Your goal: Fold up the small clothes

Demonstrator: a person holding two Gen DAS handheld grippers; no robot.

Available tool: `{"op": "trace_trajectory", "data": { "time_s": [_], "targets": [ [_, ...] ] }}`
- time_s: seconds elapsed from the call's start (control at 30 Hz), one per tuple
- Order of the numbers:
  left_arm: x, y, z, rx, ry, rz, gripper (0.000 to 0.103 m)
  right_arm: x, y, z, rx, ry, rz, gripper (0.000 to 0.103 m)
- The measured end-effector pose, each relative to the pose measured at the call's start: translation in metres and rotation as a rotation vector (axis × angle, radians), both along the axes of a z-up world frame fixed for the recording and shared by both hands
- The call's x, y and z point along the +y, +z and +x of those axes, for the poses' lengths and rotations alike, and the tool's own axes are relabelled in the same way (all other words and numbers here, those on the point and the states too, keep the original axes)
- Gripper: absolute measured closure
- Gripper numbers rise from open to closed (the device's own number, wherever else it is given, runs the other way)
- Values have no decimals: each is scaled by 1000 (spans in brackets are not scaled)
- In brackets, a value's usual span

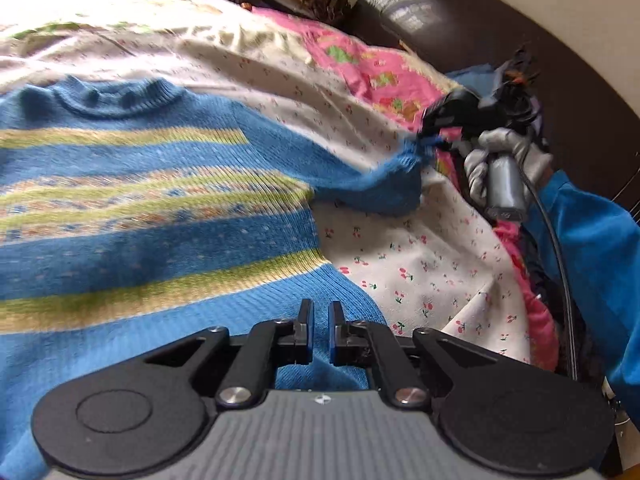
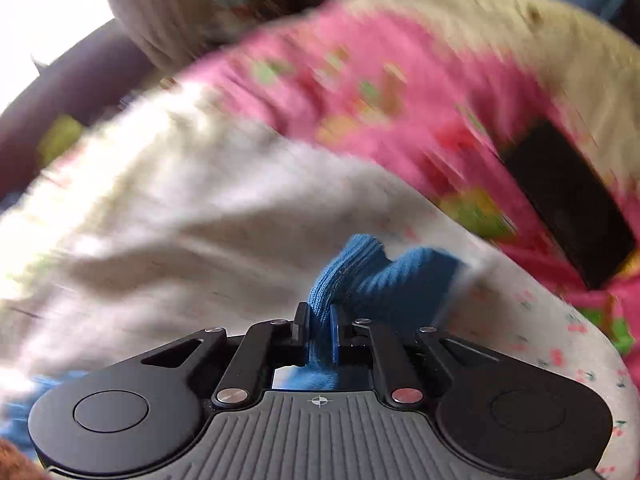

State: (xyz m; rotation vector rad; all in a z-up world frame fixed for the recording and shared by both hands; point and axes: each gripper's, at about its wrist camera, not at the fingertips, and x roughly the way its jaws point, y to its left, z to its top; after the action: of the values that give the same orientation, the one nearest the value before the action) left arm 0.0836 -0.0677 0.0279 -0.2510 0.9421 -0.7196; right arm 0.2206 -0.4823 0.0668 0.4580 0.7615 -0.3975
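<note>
A blue knitted sweater [image 1: 160,200] with yellow-green stripes lies flat on the bed, neck towards the far side. My left gripper [image 1: 319,320] hovers over its ribbed hem with the jaws nearly together; whether any knit is pinched I cannot tell. The sweater's sleeve [image 1: 380,176] stretches out to the right, lifted at its end. My right gripper [image 1: 430,136], held by a grey-gloved hand [image 1: 504,148], is shut on the cuff. In the right wrist view the blue cuff [image 2: 380,276] bunches up between the pads of the right gripper [image 2: 320,320].
A white cherry-print sheet [image 1: 420,272] covers the bed under the sweater. A pink patterned blanket [image 1: 360,64] lies beyond it, with a black flat object [image 2: 568,200] on top. A dark headboard [image 1: 460,20] stands at the back right. The person's blue sleeve [image 1: 592,248] is at the right.
</note>
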Motion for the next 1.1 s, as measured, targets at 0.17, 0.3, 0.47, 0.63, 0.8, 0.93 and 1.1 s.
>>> {"op": "trace_trajectory", "data": {
  "time_s": [0.17, 0.3, 0.47, 0.63, 0.8, 0.93, 1.1],
  "targets": [
    [27, 8, -13, -33, 63, -26, 79, 86, 71, -4, -236, 300, 3, 93],
    [46, 7, -18, -41, 120, -33, 79, 174, 84, -9, -288, 591, 19, 93],
    [69, 0, -20, -34, 181, -25, 78, 261, 52, -3, -203, 873, 14, 89],
    [85, -12, -19, -4, 227, -32, 78, 258, 42, -13, -171, 830, -13, 87],
    [86, -12, -15, -16, 234, -35, 78, 203, 22, -30, -97, 736, -86, 86],
    [85, -12, -11, -10, 244, -12, 78, 169, -14, -46, -19, 671, -128, 86],
    [79, -12, -5, 1, 246, 30, 78, 154, -55, -56, 66, 686, -88, 86]
  ]
}}
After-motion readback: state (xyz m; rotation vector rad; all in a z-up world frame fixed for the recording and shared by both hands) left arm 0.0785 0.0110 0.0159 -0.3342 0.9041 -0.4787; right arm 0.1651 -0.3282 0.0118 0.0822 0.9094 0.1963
